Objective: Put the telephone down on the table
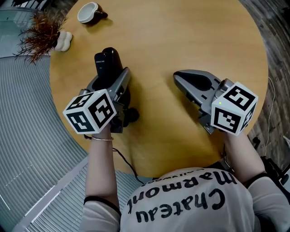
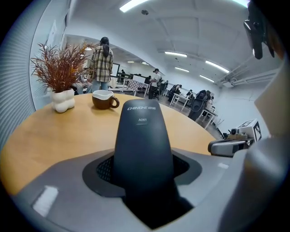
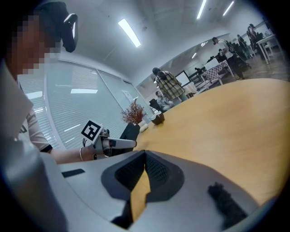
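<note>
A black telephone handset [image 1: 107,62] sticks out forward from my left gripper [image 1: 107,84], whose jaws are shut on its lower end. In the left gripper view the telephone [image 2: 142,136] fills the middle between the grey jaws of that gripper [image 2: 143,168], over the round wooden table [image 1: 181,31]. I cannot tell whether its far tip touches the wood. My right gripper [image 1: 194,83] is over the table's right half, apart from the telephone. Its jaws are shut, tips together [image 3: 145,154], with nothing between them.
A brown and white cup [image 1: 89,12] stands at the table's far left edge. Beside it is a dried red plant in a white vase [image 1: 62,40]. A person in a plaid shirt [image 2: 103,63] stands beyond the table. A thin cable [image 1: 127,163] hangs off the near edge.
</note>
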A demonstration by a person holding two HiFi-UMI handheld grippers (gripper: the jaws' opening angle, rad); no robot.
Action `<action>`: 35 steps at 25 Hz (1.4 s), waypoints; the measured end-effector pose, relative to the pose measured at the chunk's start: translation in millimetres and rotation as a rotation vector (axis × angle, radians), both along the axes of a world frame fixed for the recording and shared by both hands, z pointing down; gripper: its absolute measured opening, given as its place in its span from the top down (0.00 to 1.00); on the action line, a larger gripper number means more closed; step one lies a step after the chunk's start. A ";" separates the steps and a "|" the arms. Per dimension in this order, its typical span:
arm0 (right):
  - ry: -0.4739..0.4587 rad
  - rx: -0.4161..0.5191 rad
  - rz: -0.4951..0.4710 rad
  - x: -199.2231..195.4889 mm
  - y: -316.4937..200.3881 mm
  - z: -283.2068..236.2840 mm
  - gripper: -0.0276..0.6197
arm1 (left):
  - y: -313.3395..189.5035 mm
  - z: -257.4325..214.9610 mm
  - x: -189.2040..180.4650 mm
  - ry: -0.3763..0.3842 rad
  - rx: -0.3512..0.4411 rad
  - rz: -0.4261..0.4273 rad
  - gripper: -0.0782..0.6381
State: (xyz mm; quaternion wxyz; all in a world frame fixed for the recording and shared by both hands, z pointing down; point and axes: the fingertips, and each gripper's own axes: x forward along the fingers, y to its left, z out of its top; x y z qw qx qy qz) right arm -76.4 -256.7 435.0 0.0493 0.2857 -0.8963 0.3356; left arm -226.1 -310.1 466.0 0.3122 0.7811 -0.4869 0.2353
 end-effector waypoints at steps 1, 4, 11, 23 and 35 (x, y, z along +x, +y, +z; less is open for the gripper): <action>-0.004 -0.001 0.005 3.0 -1.0 -0.1 0.93 | -0.6 1.9 1.4 -0.003 -0.002 0.000 0.49; -0.018 -0.010 0.010 8.8 -1.8 -0.2 0.93 | -3.2 7.0 5.1 -0.006 -0.012 0.000 0.50; -0.024 -0.021 0.022 16.3 -5.9 6.0 0.93 | -14.2 14.9 9.1 0.019 -0.054 -0.001 0.49; -0.031 -0.030 0.032 21.4 -5.5 11.2 0.93 | -19.1 26.4 15.9 -0.006 -0.132 0.021 0.49; -0.030 -0.033 0.041 27.9 -4.2 11.9 0.93 | -12.3 36.6 34.1 -0.188 -0.162 0.161 0.49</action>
